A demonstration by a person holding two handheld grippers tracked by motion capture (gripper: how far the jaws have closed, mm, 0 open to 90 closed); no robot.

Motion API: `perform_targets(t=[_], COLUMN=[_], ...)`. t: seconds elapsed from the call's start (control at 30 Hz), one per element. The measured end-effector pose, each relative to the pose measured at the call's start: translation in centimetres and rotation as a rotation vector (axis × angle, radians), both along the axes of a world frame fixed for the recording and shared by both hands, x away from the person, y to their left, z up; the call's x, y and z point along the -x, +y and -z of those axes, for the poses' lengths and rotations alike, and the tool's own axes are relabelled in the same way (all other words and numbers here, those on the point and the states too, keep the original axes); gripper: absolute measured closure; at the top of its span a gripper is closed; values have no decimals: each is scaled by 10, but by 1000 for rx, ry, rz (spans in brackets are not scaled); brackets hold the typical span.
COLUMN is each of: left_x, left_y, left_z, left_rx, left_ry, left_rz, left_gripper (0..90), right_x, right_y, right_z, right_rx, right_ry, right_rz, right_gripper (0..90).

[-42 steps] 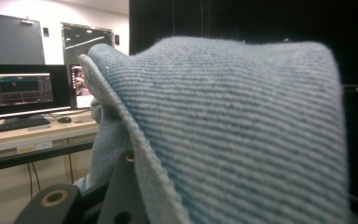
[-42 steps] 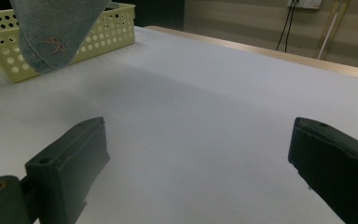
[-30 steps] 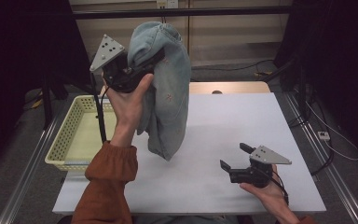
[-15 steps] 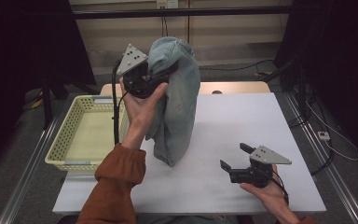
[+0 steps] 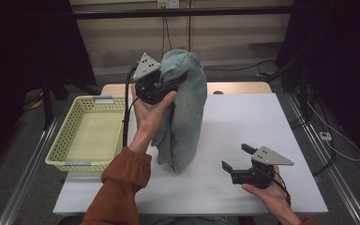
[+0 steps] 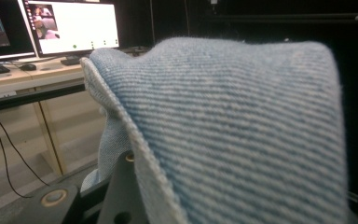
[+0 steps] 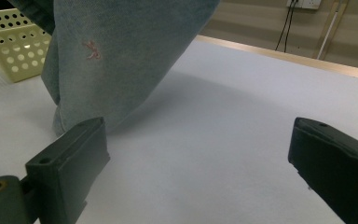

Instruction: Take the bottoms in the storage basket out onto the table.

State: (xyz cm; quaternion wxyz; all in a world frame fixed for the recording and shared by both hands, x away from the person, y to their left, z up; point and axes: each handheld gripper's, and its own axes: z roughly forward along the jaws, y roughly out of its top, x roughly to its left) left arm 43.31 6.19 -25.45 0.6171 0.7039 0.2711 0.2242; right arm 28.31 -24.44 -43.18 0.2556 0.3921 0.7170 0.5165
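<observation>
A light blue denim garment [image 5: 185,110] hangs from my left gripper [image 5: 176,83], which is raised above the white table [image 5: 243,122] and shut on the cloth's top. Its lower end touches the table near the middle. In the left gripper view the denim garment [image 6: 233,130] drapes over the jaws and hides their tips. My right gripper [image 5: 236,157] rests low at the table's front right, open, with nothing between its fingers [image 7: 74,158]. From there the denim garment [image 7: 121,56] hangs a little ahead and to the left, showing a small pink embroidered mark [image 7: 91,49].
A pale yellow perforated basket [image 5: 65,140] stands at the table's left edge, with nothing in it. Cables run along the floor at the right [image 5: 328,136]. Monitors on a desk [image 6: 51,28] stand beyond the table.
My left gripper has carried the hanging garment to the right and lower, so its bottom end now bunches on the table. The right gripper has stayed still.
</observation>
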Motion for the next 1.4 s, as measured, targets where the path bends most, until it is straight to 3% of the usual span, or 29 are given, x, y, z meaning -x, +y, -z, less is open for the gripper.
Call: perform_targets(t=[0.47,0.77,1.4], left_x=[-5,-8,-14], left_y=[1,-3,-2], left_z=[20,38,73], left_rx=[-42,-93,-136], left_ry=[45,72,135], left_rz=[3,11,-12], left_gripper=[641,640,639], right_x=[-1,-1,-1], right_y=[0,0,0], right_z=[1,1,1], right_rx=[0,0,3], right_ry=[4,6,10], right_rz=[1,3,-1], right_gripper=[47,46,50])
